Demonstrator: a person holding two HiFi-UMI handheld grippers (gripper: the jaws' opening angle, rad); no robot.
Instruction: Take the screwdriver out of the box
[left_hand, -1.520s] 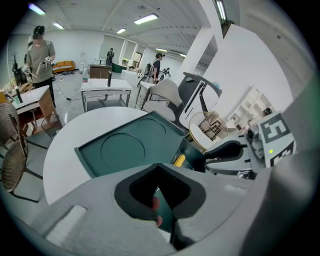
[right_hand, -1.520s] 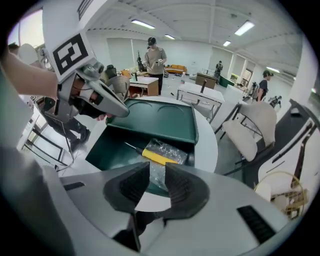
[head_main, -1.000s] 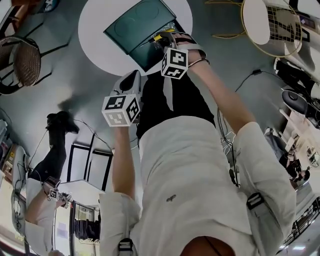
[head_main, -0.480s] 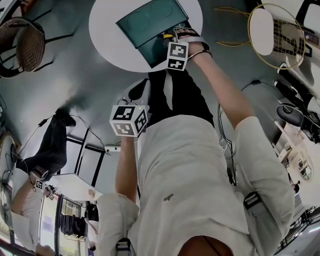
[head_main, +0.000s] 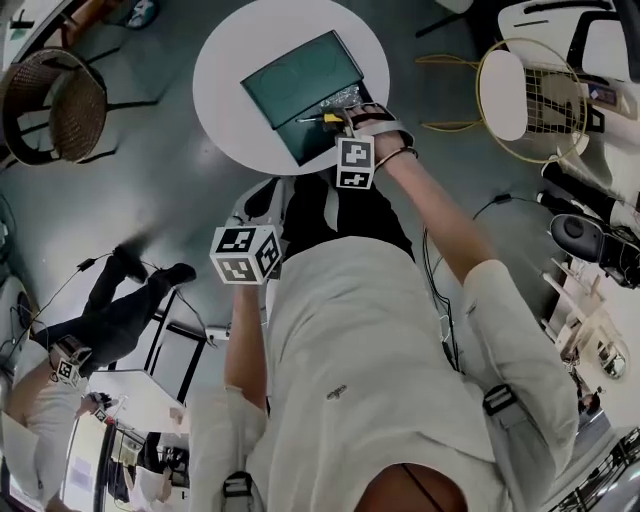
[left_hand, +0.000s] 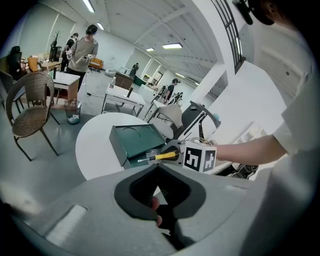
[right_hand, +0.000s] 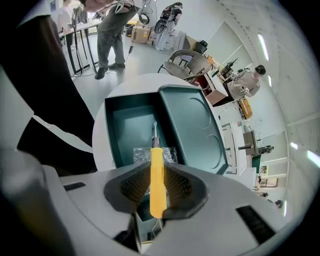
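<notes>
Over the open box (right_hand: 125, 131) on the round white bench (right_hand: 99, 136), my right tool (right_hand: 156, 167) is clamped on the yellow handle of the screwdriver (right_hand: 157, 195). Its long axis runs straight out along the jaws, with the metal tip pointing ahead above the box floor. To clear it, I judge the pull must go up and back toward me. My left tool (left_hand: 157, 170) hangs well apart from the box, jaws together on nothing.
</notes>
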